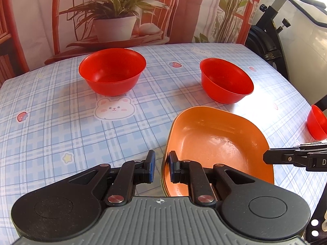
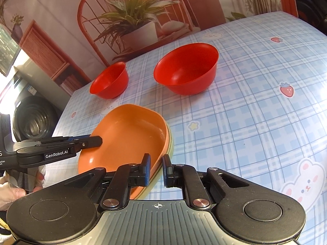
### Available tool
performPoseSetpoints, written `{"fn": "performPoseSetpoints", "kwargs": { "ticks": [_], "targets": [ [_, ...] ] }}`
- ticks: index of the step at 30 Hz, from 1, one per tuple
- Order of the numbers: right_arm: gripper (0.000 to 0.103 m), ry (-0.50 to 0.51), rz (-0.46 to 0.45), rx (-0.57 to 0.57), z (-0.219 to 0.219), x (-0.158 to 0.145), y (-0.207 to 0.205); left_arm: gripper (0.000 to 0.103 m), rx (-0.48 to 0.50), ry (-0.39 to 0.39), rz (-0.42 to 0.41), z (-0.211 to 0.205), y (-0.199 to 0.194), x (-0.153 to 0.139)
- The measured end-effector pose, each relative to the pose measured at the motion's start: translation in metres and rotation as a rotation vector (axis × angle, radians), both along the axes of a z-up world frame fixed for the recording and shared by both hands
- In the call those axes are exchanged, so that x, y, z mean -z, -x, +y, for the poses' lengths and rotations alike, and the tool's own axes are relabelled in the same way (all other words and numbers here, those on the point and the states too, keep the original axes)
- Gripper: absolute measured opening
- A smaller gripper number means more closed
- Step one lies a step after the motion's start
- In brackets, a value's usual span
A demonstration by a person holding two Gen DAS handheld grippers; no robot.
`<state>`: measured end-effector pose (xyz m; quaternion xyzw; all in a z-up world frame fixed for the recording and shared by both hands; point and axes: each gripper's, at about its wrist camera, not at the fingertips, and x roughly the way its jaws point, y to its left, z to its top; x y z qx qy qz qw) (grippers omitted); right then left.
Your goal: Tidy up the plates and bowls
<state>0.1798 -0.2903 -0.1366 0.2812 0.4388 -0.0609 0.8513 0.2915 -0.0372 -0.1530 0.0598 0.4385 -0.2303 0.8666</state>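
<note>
left tongs (image 1: 162, 166) clamp glossy orange plate (image 1: 214, 143) rim | right tongs (image 2: 156, 168) clamp opposite rim

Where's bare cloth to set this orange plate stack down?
Widest bare tablecloth lies left of the orange plates, below the left red bowl. Also right of them in the right wrist view. Crowded between both red bowls and the plates.

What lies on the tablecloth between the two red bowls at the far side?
Only bare checked tablecloth; nothing stands between the left red bowl and the right red bowl. The left wrist view shows this best.
</note>
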Motion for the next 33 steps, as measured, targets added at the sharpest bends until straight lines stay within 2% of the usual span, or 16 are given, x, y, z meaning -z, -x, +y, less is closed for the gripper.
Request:
{"fn": "performPoseSetpoints", "kwargs": {
  "ticks": [3,8,12,15,19,27,33],
  "targets": [
    [0.016,0.030,-0.017,-0.014,0.004,-0.007,0.002,0.017,0.001,-0.007,-0.010,0.000,0.001,-0.002],
    [0.017,0.067,-0.067,-0.019,0.003,-0.031,0.000,0.017,-0.028,0.073,-0.004,0.015,-0.002,-0.019],
    [0.017,0.097,-0.109,-0.023,0.003,-0.053,-0.009,0.019,-0.056,0.126,-0.051,0.031,-0.009,-0.044],
    [0.017,0.139,-0.140,-0.023,0.002,-0.069,-0.019,0.026,-0.091,0.144,-0.096,0.044,-0.015,-0.061],
    [0.017,0.170,-0.161,-0.024,-0.002,-0.082,-0.035,0.027,-0.147,0.149,-0.133,0.060,-0.023,-0.074],
    [0.019,0.213,-0.178,-0.081,0.003,-0.091,-0.088,0.031,-0.211,0.140,-0.149,0.072,-0.058,-0.077],
    [0.022,0.205,-0.162,-0.146,0.014,-0.075,-0.150,0.037,-0.243,0.128,-0.142,0.067,-0.092,-0.059]
  ]
}}
